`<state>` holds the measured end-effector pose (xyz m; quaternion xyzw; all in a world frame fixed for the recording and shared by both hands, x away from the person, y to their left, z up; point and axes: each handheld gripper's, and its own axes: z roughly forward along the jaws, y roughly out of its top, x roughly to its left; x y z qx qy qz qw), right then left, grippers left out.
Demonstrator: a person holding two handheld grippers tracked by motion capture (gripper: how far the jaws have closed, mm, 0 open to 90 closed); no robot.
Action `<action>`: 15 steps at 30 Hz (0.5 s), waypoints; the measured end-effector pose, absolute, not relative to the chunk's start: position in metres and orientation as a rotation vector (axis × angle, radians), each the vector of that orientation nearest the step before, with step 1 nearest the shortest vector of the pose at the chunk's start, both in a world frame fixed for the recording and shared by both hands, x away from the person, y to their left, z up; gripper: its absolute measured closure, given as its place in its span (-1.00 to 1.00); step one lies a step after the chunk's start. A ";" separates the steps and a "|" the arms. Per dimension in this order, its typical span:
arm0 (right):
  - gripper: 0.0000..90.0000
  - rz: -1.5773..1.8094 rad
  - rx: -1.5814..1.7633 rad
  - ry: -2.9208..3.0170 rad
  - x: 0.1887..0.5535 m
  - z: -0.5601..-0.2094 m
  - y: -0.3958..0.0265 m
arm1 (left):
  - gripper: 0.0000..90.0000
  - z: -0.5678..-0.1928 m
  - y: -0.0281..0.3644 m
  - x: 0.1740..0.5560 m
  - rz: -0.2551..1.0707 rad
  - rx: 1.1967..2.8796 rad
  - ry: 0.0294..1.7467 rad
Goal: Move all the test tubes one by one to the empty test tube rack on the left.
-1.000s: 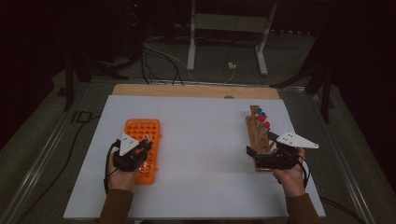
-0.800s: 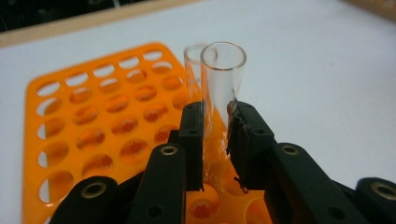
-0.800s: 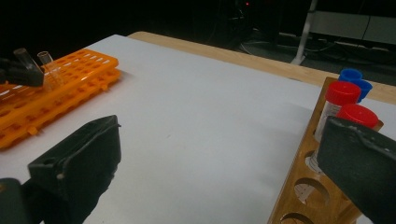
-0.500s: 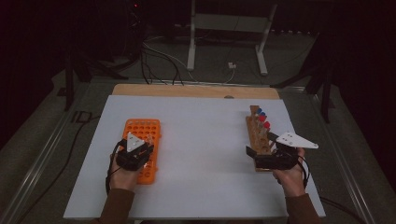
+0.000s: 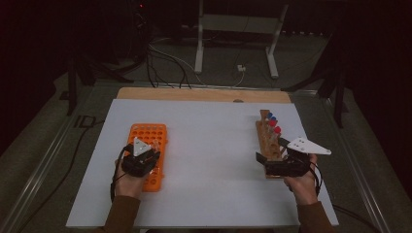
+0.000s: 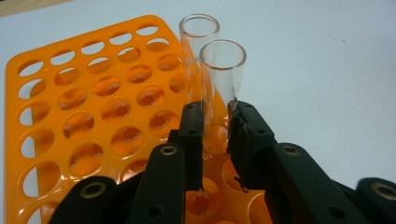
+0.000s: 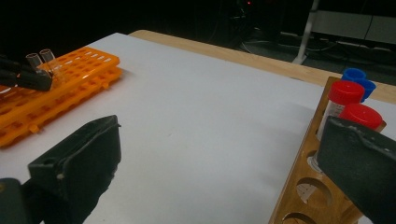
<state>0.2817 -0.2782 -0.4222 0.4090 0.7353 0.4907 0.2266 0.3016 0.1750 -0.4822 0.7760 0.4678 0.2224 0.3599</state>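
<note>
1. High view: a person is sitting at a white table (image 5: 209, 160), holding a gripper in each hand. Compared with a second ago, the left gripper (image 5: 145, 154) is sitting a little farther along the orange test tube rack (image 5: 149, 138), and its grey plate is now facing up.
2. Left gripper view: the two black jaws are clamping a clear glass test tube (image 6: 220, 88) just below its open rim. The tube is standing upright over the rack's near-right holes. A second empty tube (image 6: 198, 51) is standing just behind it.
3. The right gripper (image 5: 265, 162) is staying where it was, beside the near end of the wooden rack (image 5: 270, 145).
4. Right gripper view: its jaws are standing wide apart, gripping nothing. The wooden rack is holding red-capped tubes (image 7: 345, 100) and blue-capped tubes (image 7: 357, 77).
</note>
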 end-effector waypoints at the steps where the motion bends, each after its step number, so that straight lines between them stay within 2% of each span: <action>1: -1.00 1.351 1.128 2.025 0.282 -0.422 -0.279 | 0.51 -0.482 0.176 0.301 0.566 1.991 1.212; 4: -1.00 1.346 1.128 2.027 0.283 -0.422 -0.279 | 0.42 -0.482 0.176 0.301 0.557 1.994 1.201; 10: -1.00 1.335 1.131 2.016 0.284 -0.420 -0.283 | 0.10 -0.479 0.179 0.295 0.538 1.936 1.201; 11: -1.00 1.335 1.131 2.016 0.284 -0.420 -0.283 | 0.10 -0.479 0.181 0.294 0.523 1.919 1.195; 14: -1.00 1.306 1.147 2.004 0.288 -0.420 -0.289 | -0.21 -0.475 0.184 0.289 0.517 1.874 1.180; 15: -1.00 1.306 1.147 2.004 0.288 -0.420 -0.289 | -0.21 -0.474 0.186 0.287 0.512 1.856 1.173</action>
